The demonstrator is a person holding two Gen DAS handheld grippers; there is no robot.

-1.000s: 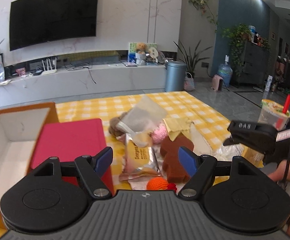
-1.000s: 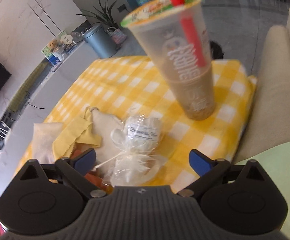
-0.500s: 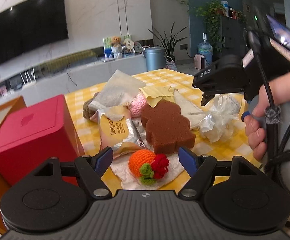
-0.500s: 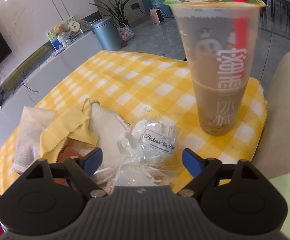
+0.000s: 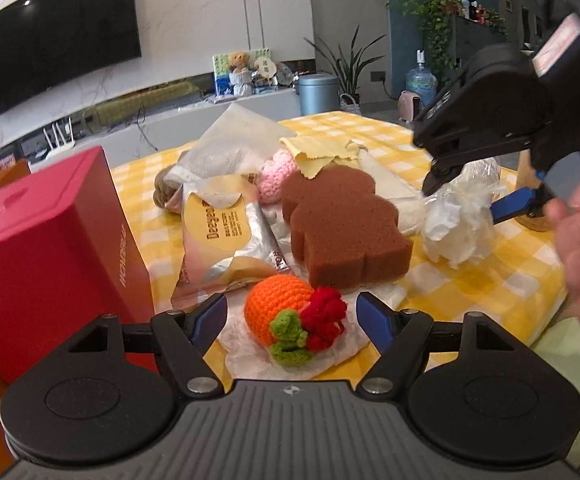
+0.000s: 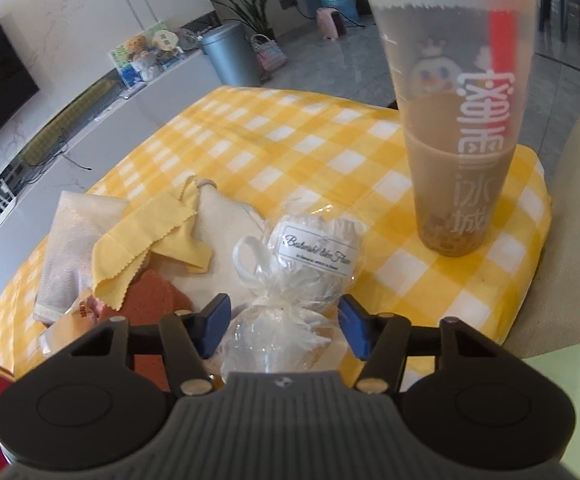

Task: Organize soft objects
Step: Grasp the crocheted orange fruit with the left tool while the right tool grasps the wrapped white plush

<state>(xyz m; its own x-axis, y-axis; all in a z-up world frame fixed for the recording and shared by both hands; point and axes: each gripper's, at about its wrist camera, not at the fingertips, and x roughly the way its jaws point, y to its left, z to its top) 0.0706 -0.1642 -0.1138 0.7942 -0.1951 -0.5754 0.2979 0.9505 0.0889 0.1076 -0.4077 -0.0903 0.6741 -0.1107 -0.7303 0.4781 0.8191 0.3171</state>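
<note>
With every soft item still lying loose on the bench (image 6: 290, 128), the right gripper (image 6: 285, 320) is closing its fingers around the clear-wrapped white bundle (image 6: 310, 256), while the left gripper (image 5: 292, 320) is hovering released over the orange crocheted fruit (image 5: 275, 308).

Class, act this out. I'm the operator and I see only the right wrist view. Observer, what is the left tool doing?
Observer: The left tool is open, and a crocheted orange shows between its fingers, clear of both.
Operator: What is the orange lying on?
Observer: A white tissue spread on the checked cloth.
Operator: And the brown corner I can see?
Observer: That is a bear-shaped sponge, lying flat just behind the orange.
</note>
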